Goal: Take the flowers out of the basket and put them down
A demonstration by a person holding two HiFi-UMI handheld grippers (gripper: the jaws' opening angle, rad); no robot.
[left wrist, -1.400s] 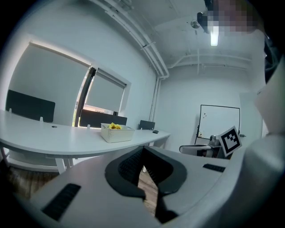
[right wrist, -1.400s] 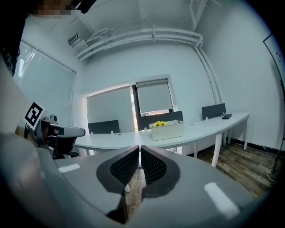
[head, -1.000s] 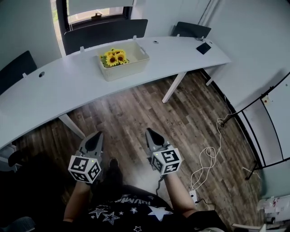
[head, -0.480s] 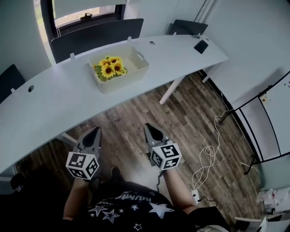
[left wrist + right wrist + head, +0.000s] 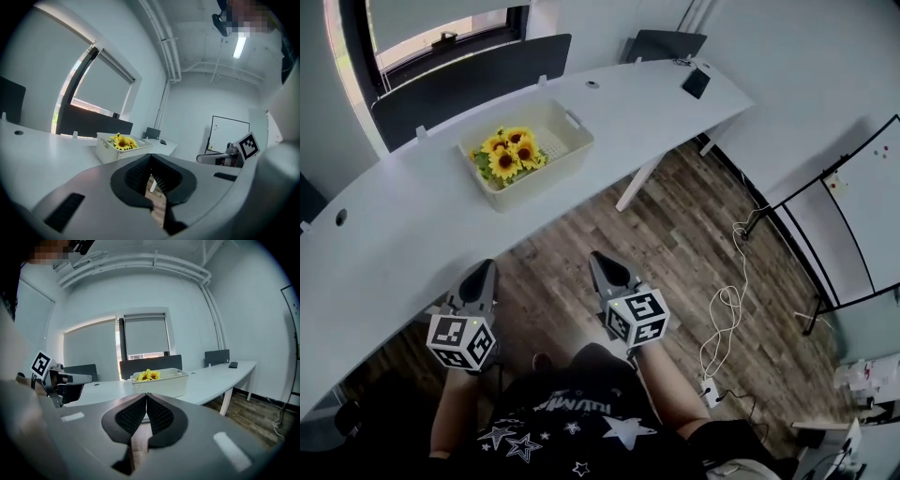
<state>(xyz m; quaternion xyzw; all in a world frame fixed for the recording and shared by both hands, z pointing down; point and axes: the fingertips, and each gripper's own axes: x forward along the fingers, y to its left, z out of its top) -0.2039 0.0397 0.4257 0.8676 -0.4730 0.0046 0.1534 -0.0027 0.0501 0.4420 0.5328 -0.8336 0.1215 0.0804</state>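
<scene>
On the curved white table (image 5: pixel 403 230), the white basket (image 5: pixel 546 171) holds the sunflowers (image 5: pixel 507 155), bunched at its left end. Well short of the basket, over the wood floor (image 5: pixel 675 234), the left gripper (image 5: pixel 484 272) and right gripper (image 5: pixel 600 262) hang side by side, each with jaws pressed together and nothing between them

Office, long curved white desk (image 5: pixel 412 216), dark privacy screens (image 5: pixel 469 80), standing whiteboard (image 5: pixel 867 216)
</scene>
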